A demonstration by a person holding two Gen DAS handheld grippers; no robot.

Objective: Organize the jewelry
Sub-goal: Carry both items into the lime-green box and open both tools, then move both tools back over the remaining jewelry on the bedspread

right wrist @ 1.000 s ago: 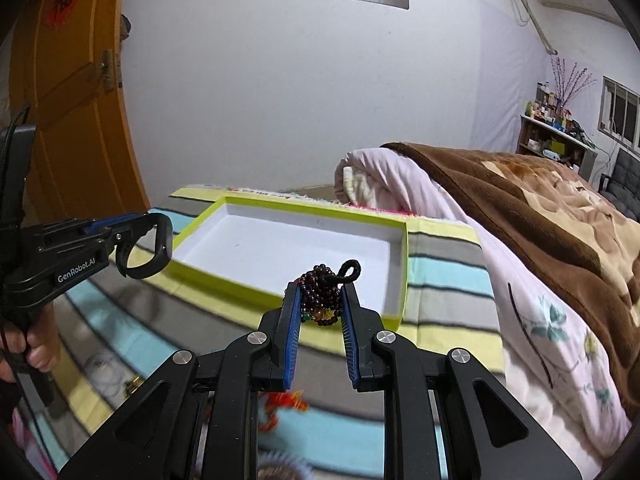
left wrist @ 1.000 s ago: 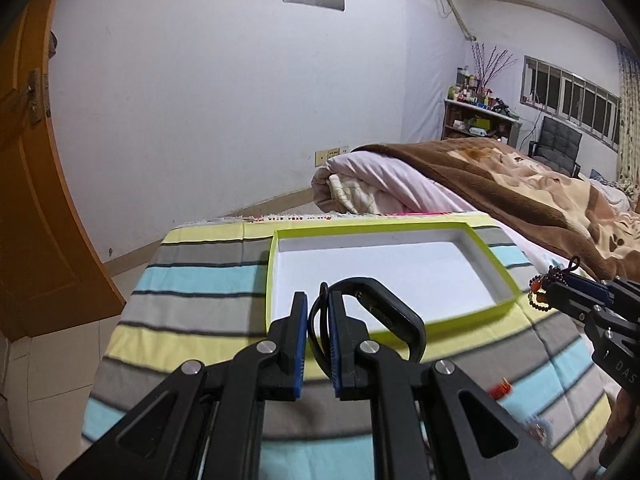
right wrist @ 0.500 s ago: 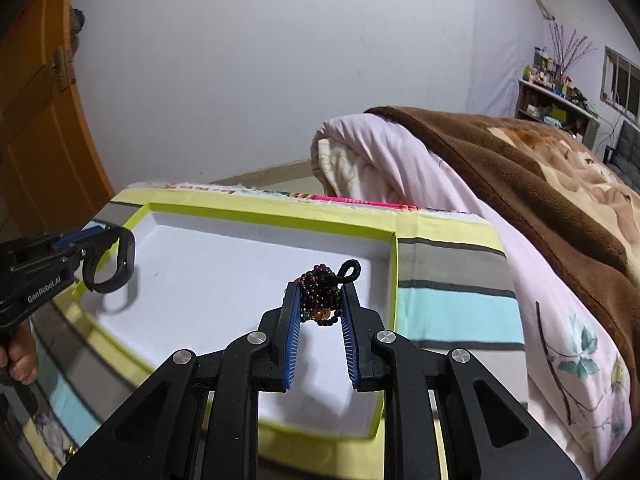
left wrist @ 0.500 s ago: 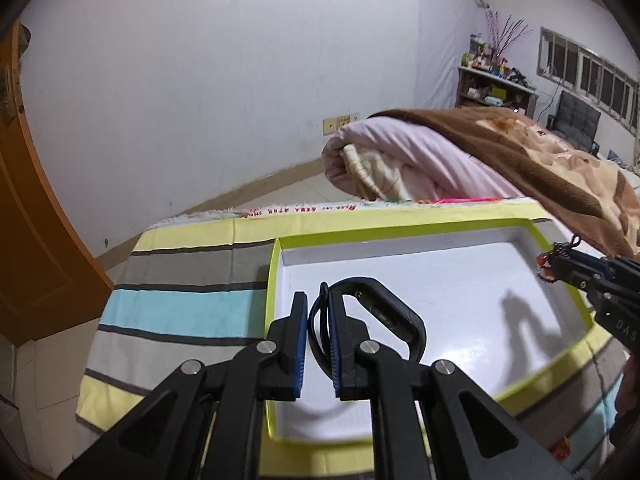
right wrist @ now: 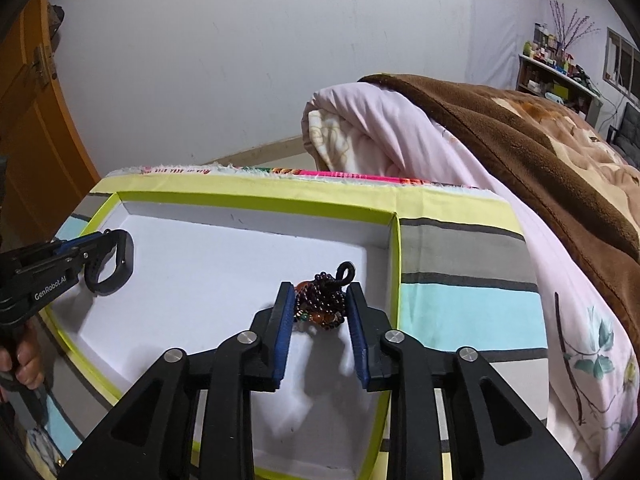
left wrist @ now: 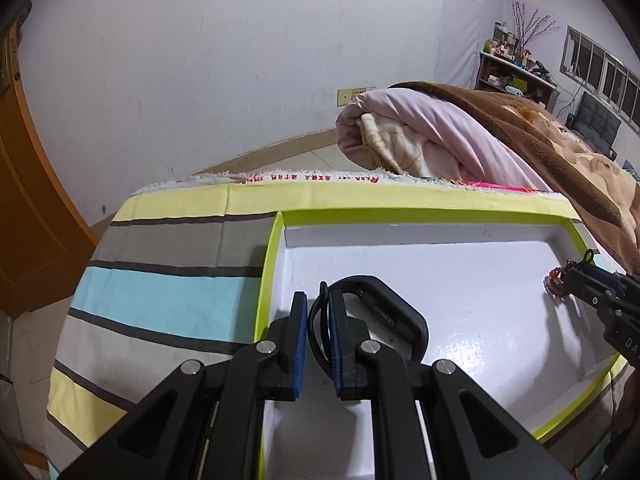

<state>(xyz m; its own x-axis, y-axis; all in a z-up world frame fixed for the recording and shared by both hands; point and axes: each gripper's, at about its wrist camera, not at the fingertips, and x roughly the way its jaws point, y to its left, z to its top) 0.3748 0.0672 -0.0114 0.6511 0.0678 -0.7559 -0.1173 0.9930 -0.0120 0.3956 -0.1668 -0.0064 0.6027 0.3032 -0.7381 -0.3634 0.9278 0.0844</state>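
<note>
striped cloth [left wrist: 168, 292] | brown blanket [right wrist: 520, 152] | orange door [left wrist: 28, 216]

"GenRobot.AI" stands in white on the black body of the left gripper [right wrist: 86, 258]. The red print along the cloth's edge [left wrist: 312, 178] is too small to read.

Black band [left wrist: 394, 314]: near part hidden behind left gripper [left wrist: 318, 344] fingers. Beaded bracelet [right wrist: 322, 300]: lower beads masked by right gripper [right wrist: 320, 334] pads. Box [right wrist: 248, 202]: near corner cut off at frame bottom. Shelf items [left wrist: 516, 54]: too small to identify. Holding hand [right wrist: 24, 360]: mostly out of frame.
</note>
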